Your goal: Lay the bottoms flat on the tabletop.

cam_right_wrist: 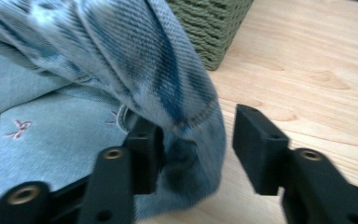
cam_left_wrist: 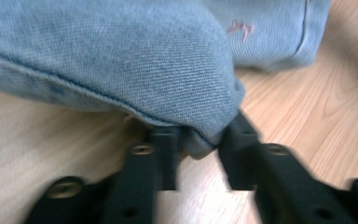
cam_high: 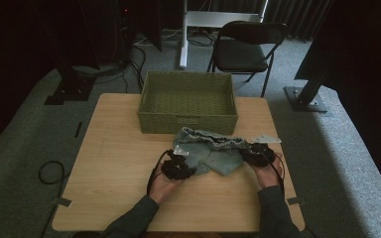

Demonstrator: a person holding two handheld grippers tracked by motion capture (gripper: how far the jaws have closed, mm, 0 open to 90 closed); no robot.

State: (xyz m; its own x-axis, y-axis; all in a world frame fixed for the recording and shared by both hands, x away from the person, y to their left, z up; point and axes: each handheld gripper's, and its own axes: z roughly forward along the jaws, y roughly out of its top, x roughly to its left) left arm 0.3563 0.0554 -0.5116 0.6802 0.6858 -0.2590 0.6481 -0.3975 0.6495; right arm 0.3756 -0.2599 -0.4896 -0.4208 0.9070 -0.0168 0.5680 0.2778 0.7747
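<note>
A light-blue denim garment (cam_high: 213, 148) lies crumpled on the wooden table (cam_high: 114, 168), just in front of a green woven basket (cam_high: 188, 121). My left gripper (cam_high: 189, 168) is at the garment's left end. In the left gripper view a folded hem corner of the denim (cam_left_wrist: 121, 60) is pinched between the jaws of that gripper (cam_left_wrist: 200, 144). My right gripper (cam_high: 247, 154) is at the garment's right end. In the right gripper view the bunched waistband (cam_right_wrist: 121, 60) rests against one jaw of that gripper (cam_right_wrist: 198, 135), and a gap separates it from the other jaw.
The basket (cam_right_wrist: 209, 28) stands at the table's far middle with nothing visible inside. A small pale scrap (cam_high: 266, 139) lies right of the garment. A dark folding chair (cam_high: 245, 49) and stand legs are on the floor beyond the table.
</note>
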